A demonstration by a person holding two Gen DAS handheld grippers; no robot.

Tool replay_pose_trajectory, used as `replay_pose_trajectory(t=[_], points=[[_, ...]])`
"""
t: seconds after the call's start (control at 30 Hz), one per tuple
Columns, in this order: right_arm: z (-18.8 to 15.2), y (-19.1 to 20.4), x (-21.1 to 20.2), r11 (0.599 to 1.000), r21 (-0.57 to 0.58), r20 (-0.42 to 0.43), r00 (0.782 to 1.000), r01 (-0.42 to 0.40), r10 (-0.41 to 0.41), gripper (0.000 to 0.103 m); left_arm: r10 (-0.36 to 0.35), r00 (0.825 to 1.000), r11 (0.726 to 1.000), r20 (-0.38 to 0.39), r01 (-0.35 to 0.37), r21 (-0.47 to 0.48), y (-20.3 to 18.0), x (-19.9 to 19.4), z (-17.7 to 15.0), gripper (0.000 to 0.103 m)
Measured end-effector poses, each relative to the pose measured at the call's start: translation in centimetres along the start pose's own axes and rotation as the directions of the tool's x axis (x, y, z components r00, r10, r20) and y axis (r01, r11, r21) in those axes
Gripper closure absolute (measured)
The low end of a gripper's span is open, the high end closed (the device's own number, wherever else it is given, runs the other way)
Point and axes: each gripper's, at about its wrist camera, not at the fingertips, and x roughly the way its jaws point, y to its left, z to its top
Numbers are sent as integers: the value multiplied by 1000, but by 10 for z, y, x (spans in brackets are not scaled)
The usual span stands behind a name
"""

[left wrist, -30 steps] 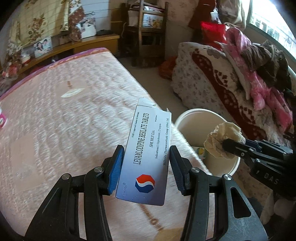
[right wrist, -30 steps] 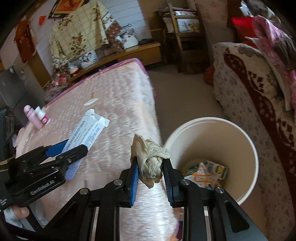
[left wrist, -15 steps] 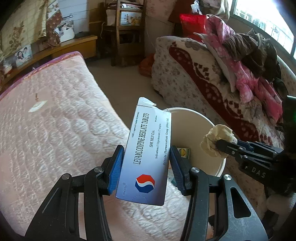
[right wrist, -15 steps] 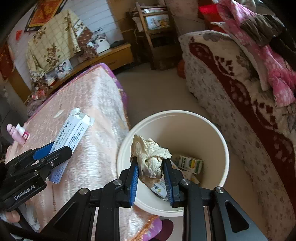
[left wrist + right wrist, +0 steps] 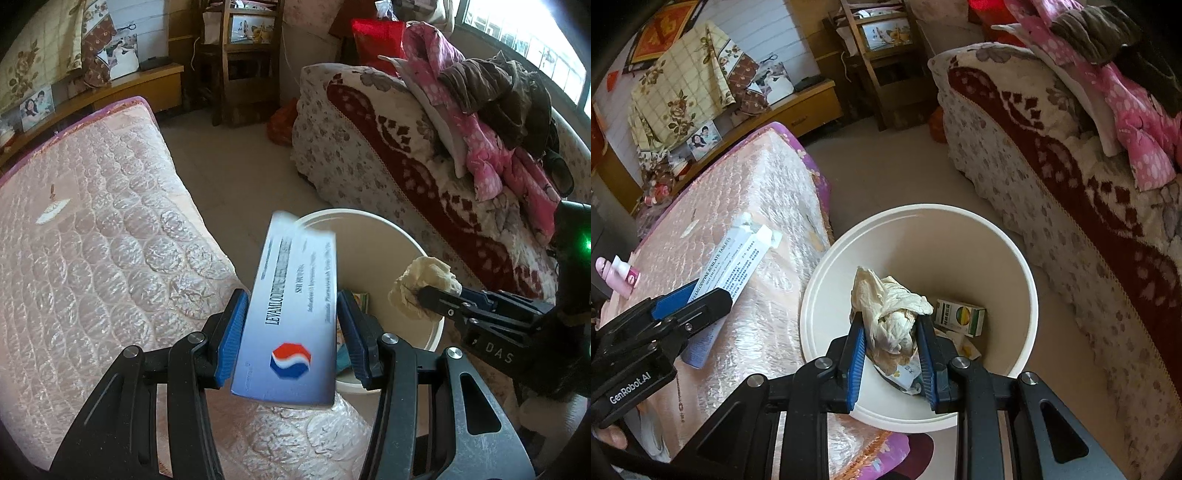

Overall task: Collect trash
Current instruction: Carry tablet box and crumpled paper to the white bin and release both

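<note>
My right gripper (image 5: pixel 891 345) is clamped almost fully closed on a crumpled, cream-coloured wad of tissue paper (image 5: pixel 890 314), and it hangs directly over the mouth of the round white plastic waste bucket (image 5: pixel 1027 280) on the floor beside the bed. My left gripper (image 5: pixel 290 341) is partly open, pinching a long white-and-blue cardboard medicine box (image 5: pixel 291 317) across its width; the box's upper end juts over the bucket's near rim while my fingers (image 5: pixel 232 339) sit above the edge of the pink quilted mattress (image 5: pixel 103 236). Inside the bucket I see 1 small green-and-white carton (image 5: pixel 960 316) and some paper scraps, so part of the collecting looks done. Neither of my 2 pieces is dropped yet. A small pale scrap (image 5: pixel 51 214) lies on the mattress, possibly left to fetch.
</note>
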Motion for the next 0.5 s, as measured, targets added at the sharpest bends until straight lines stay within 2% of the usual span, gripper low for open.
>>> replay_pose_trajectory(t=[0.03, 0.07, 0.1, 0.23, 0.37, 0.5], points=[[0, -1, 1, 1000, 4, -3, 1000, 5, -5, 73, 2, 1000, 1000, 2, -2, 3, -1, 0, 0, 54], [0, -3, 2, 1000, 7, -4, 1000, 9, -9, 64, 2, 1000, 1000, 3, -2, 6, -2, 1, 0, 54], [0, -3, 3, 1000, 11, -4, 1000, 8, -8, 62, 1, 1000, 1000, 2, -1, 7, -1, 1, 0, 54], [-2, -5, 4, 1000, 16, -8, 1000, 11, -11, 62, -12, 1000, 1000, -12, 12, 3, -1, 4, 1, 54], [-3, -5, 4, 1000, 17, -11, 1000, 7, -7, 61, -20, 1000, 1000, -13, 20, -7, 1, 3, 0, 49], [-3, -5, 2, 1000, 23, -4, 1000, 0, 0, 59, -9, 1000, 1000, -2, 9, -13, 5, -1, -3, 48]])
